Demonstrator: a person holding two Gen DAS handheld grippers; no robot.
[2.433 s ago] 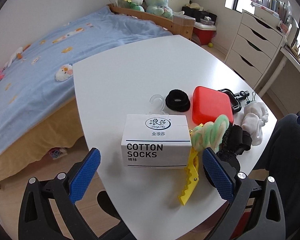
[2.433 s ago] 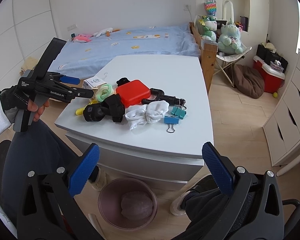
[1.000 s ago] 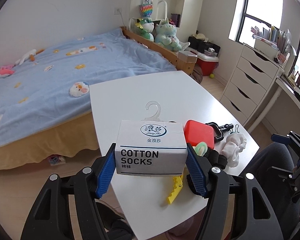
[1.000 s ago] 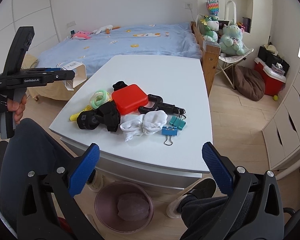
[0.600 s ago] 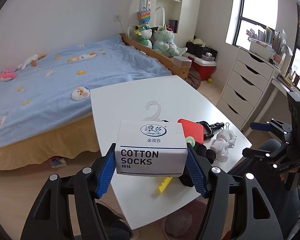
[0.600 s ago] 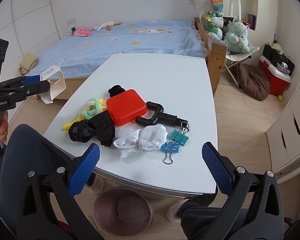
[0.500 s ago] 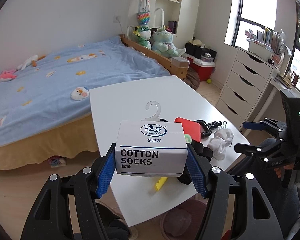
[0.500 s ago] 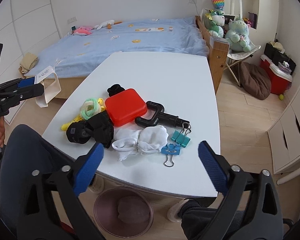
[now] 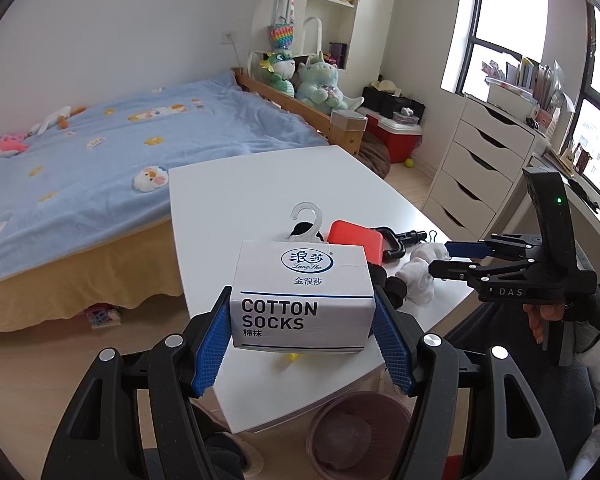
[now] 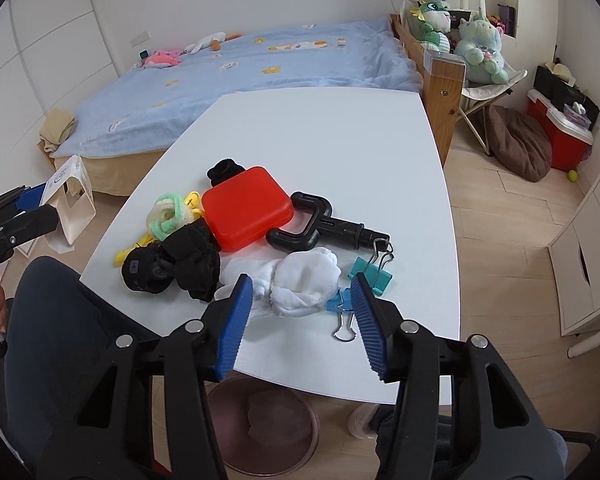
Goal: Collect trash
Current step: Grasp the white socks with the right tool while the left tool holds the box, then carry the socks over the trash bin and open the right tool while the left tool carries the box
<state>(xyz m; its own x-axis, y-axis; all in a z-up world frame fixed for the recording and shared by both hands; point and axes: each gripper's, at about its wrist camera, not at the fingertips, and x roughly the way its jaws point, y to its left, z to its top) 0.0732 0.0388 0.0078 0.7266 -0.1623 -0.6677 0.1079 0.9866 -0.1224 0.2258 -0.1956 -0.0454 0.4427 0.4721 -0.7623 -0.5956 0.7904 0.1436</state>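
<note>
White surface (image 10: 320,128) beside a blue bed (image 10: 260,64) carries clutter. Left tool (image 9: 303,328) grips the sock box (image 9: 300,292) aloft at the surface's 9 o'clock side; right tool (image 10: 302,316), released, hovers over white socks (image 10: 296,276), bin (image 10: 260,432) below at 6 o'clock.

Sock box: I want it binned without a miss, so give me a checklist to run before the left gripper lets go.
1. Left gripper clamps the sock box: ok.
2. Box clear of the table: ok.
3. Bin in view, under the table edge: ok.
4. Box directly over the bin: not ok, bin sits lower right.
5. Right gripper out of the drop path: cannot tell.
</note>
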